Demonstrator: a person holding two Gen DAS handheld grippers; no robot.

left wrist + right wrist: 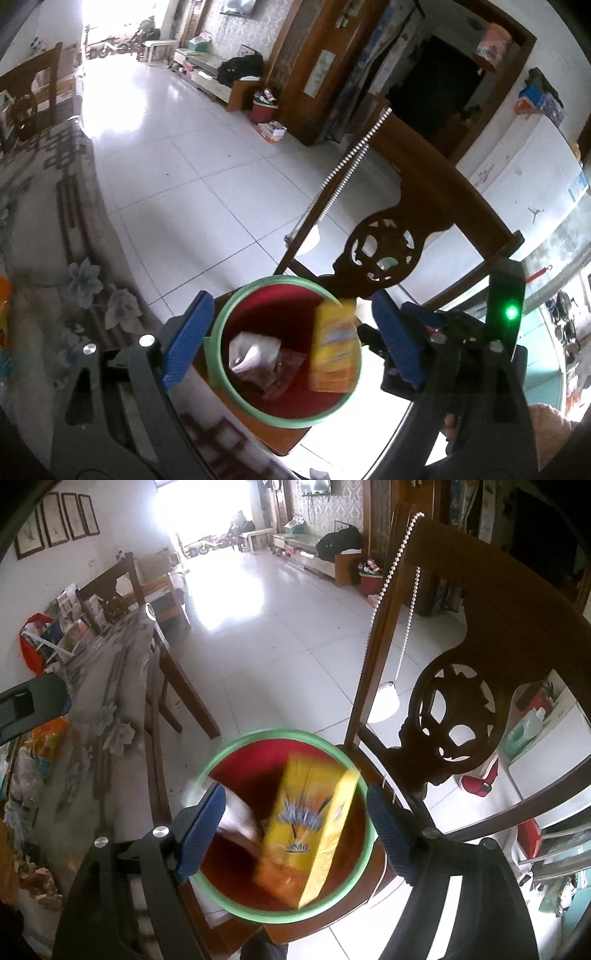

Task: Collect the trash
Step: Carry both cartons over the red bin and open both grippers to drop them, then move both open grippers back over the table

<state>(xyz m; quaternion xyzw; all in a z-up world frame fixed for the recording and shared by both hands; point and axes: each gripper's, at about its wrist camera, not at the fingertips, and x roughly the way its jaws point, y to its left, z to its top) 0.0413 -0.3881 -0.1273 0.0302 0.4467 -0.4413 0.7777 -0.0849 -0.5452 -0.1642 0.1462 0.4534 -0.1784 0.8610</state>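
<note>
Below my two tongs sits a round red bin with a green rim (221, 325), on the seat of a carved brown wooden chair (384, 254). My left tongs (291, 339) are spread wide with nothing between the blue pads (188, 336). My right tongs (295, 834) are spread too and grip nothing. A yellow cardboard box (310, 823) looks blurry inside the bin, toward 3 o'clock. A crumpled white wrapper (251, 354) and a reddish-brown see-through wrapper (284, 369) lie at 6 o'clock. The flowery grey counter (110, 686) is at 9 o'clock.
</note>
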